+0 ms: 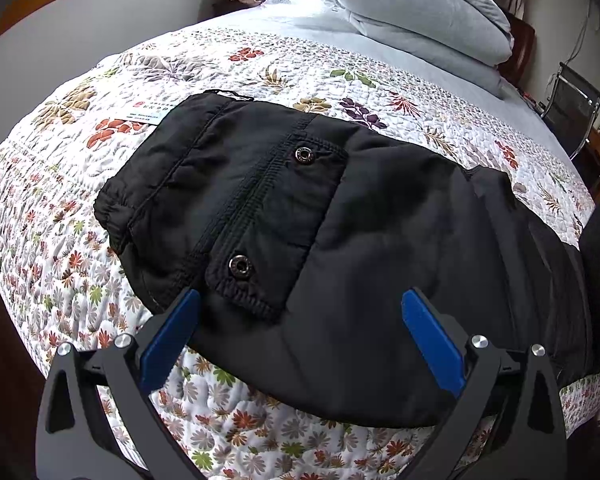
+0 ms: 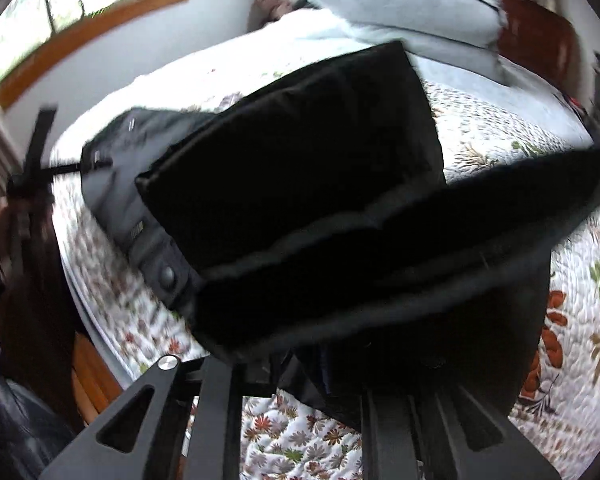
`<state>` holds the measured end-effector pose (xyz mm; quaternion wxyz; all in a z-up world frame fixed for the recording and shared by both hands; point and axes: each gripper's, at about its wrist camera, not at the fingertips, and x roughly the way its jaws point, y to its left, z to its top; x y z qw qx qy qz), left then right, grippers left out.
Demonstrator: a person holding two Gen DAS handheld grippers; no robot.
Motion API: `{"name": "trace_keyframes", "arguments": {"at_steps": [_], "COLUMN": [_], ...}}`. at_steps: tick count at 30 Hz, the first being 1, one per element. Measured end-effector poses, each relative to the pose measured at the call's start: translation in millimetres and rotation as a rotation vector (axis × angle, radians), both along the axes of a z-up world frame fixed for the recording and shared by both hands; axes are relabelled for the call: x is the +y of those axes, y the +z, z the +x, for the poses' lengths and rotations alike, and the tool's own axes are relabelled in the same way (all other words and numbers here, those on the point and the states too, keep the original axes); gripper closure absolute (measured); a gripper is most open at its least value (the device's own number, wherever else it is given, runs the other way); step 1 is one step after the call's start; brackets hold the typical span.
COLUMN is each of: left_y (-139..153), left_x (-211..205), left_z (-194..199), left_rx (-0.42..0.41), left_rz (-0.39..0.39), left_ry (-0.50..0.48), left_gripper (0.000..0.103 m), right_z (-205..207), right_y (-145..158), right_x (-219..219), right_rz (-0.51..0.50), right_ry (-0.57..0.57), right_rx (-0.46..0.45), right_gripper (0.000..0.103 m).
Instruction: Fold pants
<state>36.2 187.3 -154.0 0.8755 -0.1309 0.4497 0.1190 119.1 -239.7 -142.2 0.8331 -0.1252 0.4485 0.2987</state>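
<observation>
Blue-padded fingers of the left gripper (image 1: 300, 308) stand wide apart and hold nothing, hovering just above the near edge of the black pants (image 1: 340, 216). In the left wrist view the pants lie across the floral quilt (image 1: 228, 68) on the bed, waistband end toward the left, a rear pocket (image 1: 276, 216) with two snaps facing up. This end lies flat and smoothed; the legs run off to the right, out of frame.

From the right wrist view, blurred by motion, the right gripper (image 2: 324, 368) looks closed on a dark fold of the pants (image 2: 300, 168), its fingertips buried in cloth. A leg section is lifted and hangs over the waist part below.

By my reading, the lengthwise fold is done and a crosswise fold is in progress. Left to do: laying that section down, smoothing it, and perhaps one more fold.
</observation>
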Motion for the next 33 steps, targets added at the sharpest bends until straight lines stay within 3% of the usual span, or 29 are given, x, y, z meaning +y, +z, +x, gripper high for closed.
{"name": "trace_keyframes", "arguments": {"at_steps": [20,33], "left_y": [-2.3,-0.8], "left_x": [1.7,2.7], "left_z": [0.6,0.4], "left_rx": [-0.005,-0.01], "left_rz": [-0.007,-0.018], "left_ry": [0.005,0.018], "left_gripper": [0.003,0.003], "right_z": [-12.3,-8.7], "right_y": [-7.4,-0.8], "right_x": [13.4,-3.9], "right_rz": [-0.065,0.089], "right_ry": [0.073,-0.021], "right_rx": [0.01,0.074], "right_gripper": [0.086,0.07]}}
